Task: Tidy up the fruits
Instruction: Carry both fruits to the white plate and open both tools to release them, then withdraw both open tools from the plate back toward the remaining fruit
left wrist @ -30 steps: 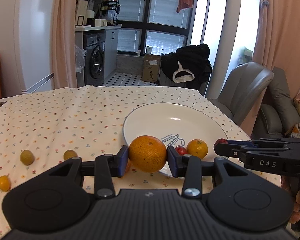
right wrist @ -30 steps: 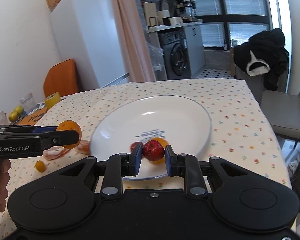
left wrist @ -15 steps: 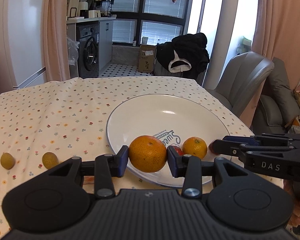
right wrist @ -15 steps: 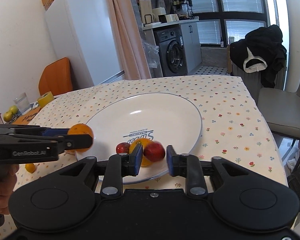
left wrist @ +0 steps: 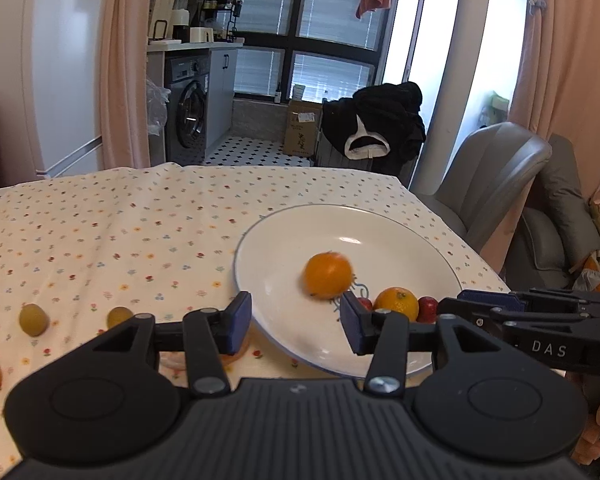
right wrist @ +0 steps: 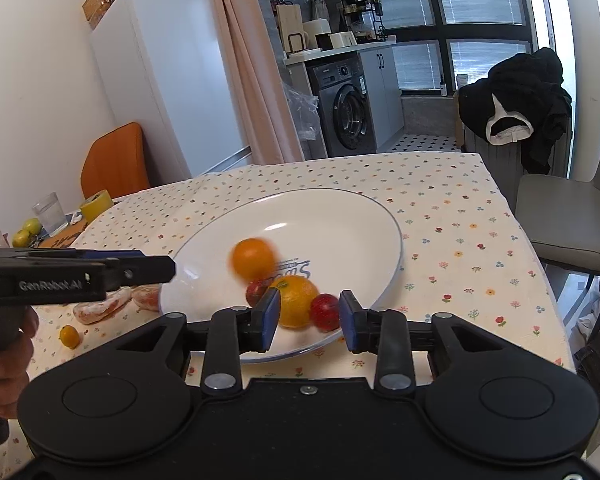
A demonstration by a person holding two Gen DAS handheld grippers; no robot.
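Left gripper (left wrist: 296, 322) stood released, jaws spread over the near rim of the plate (left wrist: 400, 236); a blurred orange (left wrist: 327, 275) lay free on the plate, apparently rolling. Right gripper (right wrist: 309, 322) was likewise unclenched, a second orange (right wrist: 296, 300) and a red fruit (right wrist: 325, 311) resting between its jaws at the near rim. Judged: both fruits were deposited for gathering. Small green fruits (left wrist: 33, 319) remained on the tablecloth (left wrist: 100, 232) near its left edge.
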